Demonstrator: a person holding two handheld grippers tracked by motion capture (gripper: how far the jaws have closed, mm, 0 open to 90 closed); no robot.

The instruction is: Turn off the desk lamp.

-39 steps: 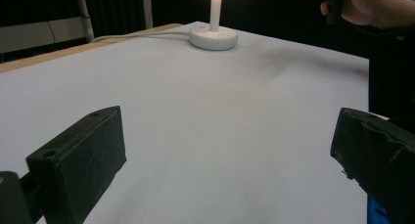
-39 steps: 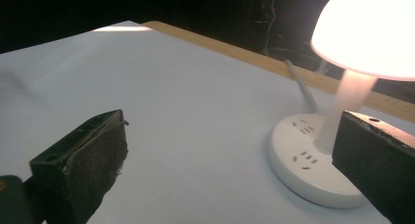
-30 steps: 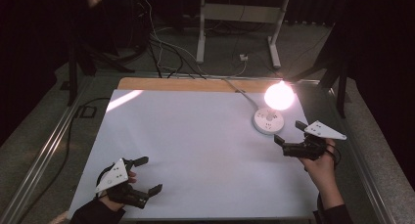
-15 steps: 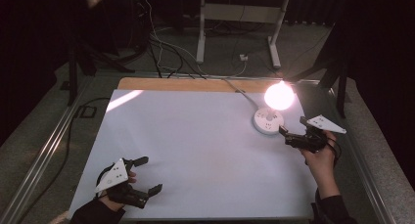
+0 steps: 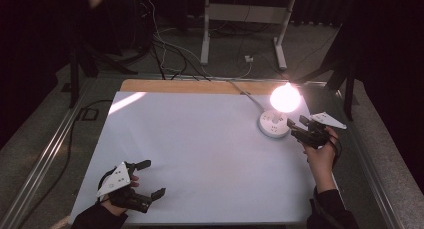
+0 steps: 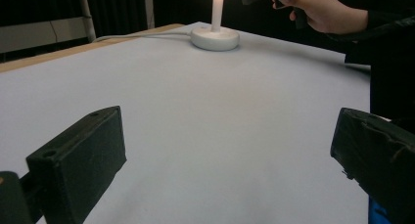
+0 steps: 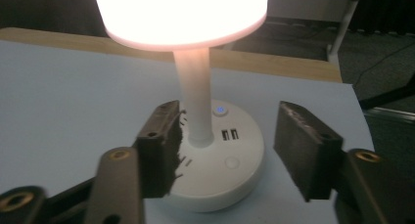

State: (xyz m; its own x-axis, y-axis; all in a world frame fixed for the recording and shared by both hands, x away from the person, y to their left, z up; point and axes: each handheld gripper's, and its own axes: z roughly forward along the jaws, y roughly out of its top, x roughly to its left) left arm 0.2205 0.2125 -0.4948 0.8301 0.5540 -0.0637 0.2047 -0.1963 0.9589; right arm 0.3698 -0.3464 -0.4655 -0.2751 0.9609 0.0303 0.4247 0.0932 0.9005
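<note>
A lit lamp with a glowing shade (image 5: 285,96) stands on a round white base (image 5: 272,124) at the table's back right. My right gripper (image 5: 293,129) hovers right beside that base, pointing left at it. In the right gripper view its jaws (image 7: 230,150) have just been closing and stand half apart. The base (image 7: 220,180) and the stem (image 7: 198,106) show between them, and the pads press on nothing. My left gripper (image 5: 151,179) rests at the near left corner, open and with nothing in it (image 6: 227,160). In the left gripper view the lamp base (image 6: 215,38) is far off.
A white table (image 5: 200,139) ends in a wooden strip (image 5: 190,85) at the far edge. The lamp's cable (image 5: 245,96) runs off the back. A metal rail (image 5: 45,159) lines the left side. A desk frame (image 5: 205,34) and loose cables lie on the floor behind.
My right gripper has moved left and a little down toward the lamp base, and its jaws have narrowed. The left gripper has stayed where it was.
</note>
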